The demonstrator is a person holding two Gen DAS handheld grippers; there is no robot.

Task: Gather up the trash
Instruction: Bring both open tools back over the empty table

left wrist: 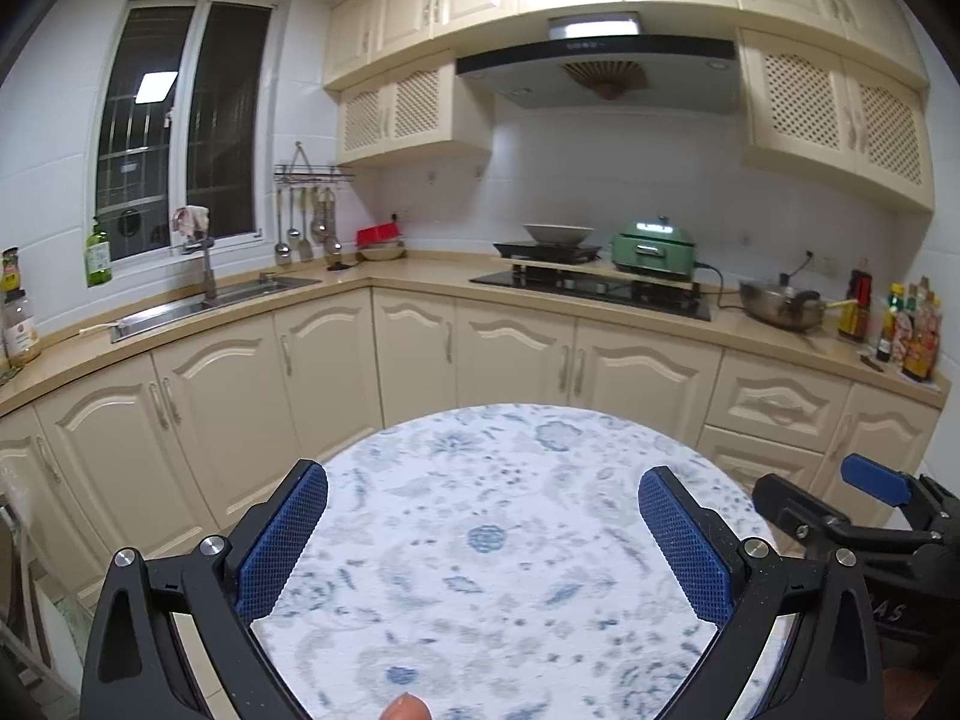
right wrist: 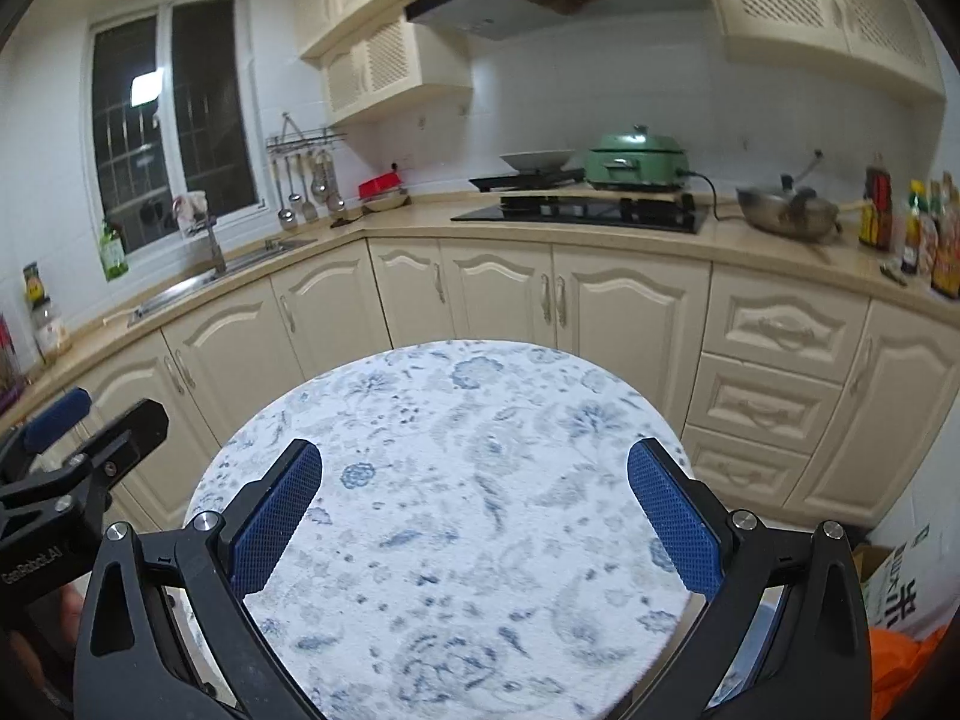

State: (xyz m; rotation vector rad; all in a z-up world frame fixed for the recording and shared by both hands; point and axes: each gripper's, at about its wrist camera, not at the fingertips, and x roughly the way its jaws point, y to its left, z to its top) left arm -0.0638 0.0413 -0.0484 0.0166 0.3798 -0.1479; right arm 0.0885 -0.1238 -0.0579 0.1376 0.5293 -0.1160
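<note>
Hovered side by side over a round surface [left wrist: 498,540] covered in a white cloth with blue flowers. Left gripper [left wrist: 483,516] spread wide, nothing between its blue pads [left wrist: 282,540]. Right gripper [right wrist: 474,495] spread equally wide, likewise empty, seen also at the right edge of the left wrist view. No trash made out on the cloth in either view; only an orange something [right wrist: 906,666] at the lower right corner of the right wrist view, beside a printed cardboard box [right wrist: 900,594], too cropped to identify. Beyond the round surface, cream cabinets [left wrist: 510,348], a sink [left wrist: 210,300] under the window, a green cooker [left wrist: 654,246] and a steel wok [left wrist: 780,303] along the counter.
</note>
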